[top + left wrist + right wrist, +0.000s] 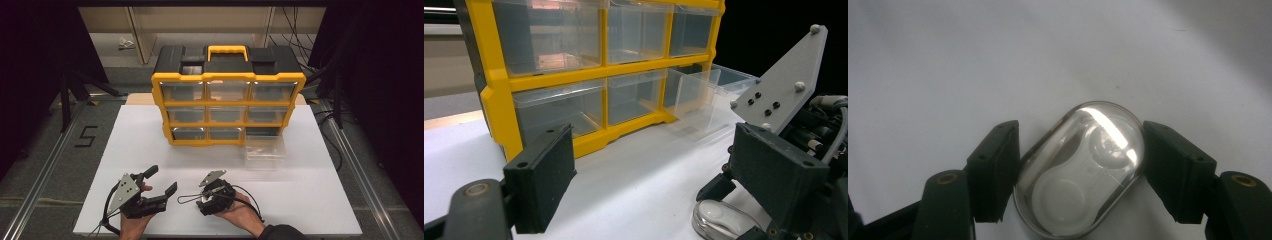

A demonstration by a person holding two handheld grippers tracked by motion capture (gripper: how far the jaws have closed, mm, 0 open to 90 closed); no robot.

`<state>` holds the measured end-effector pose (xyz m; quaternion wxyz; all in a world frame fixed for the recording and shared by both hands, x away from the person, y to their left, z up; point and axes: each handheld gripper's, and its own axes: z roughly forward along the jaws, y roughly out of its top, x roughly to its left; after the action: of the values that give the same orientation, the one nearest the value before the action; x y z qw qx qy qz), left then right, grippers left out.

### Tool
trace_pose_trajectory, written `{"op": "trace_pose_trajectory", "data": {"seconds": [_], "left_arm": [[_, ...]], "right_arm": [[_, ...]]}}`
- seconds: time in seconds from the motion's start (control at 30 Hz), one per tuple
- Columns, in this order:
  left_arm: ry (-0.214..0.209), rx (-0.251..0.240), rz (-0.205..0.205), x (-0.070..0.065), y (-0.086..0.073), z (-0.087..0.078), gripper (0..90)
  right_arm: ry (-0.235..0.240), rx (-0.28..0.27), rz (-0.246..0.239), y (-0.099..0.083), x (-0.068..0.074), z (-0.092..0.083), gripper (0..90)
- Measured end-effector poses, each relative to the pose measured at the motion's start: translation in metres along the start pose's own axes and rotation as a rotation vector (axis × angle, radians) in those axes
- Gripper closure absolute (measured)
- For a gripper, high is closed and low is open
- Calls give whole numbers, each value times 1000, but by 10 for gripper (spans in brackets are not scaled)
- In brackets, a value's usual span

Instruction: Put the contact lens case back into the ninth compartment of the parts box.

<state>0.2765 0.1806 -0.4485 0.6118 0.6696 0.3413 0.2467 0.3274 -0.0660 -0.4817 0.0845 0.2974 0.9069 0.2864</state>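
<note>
A small clear oval case with two round wells lies flat on the white table. My right gripper points down over it, and both pads touch its sides, so it is shut on the case. In the high view the right gripper sits near the table's front edge and hides the case. My left gripper rests to its left, jaws wide open with nothing between them. In the left gripper view its jaws frame the table, and the case shows low at the right.
A yellow and black drawer organiser with clear drawers stands at the back of the table. One clear drawer sits pulled out on the table in front of its bottom right slot. Dark stands flank the table.
</note>
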Motion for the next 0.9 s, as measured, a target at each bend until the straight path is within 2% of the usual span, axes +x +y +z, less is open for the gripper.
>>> {"op": "trace_pose_trajectory", "data": {"seconds": [0.77, 0.9], "left_arm": [[0, 0, 1, -1, 0, 0, 176], [-2, 1, 2, -1, 0, 0, 176]], "right_arm": [[-5, 8, -21, -3, 2, -3, 372], [-5, 14, -23, -4, 2, -4, 406]]}}
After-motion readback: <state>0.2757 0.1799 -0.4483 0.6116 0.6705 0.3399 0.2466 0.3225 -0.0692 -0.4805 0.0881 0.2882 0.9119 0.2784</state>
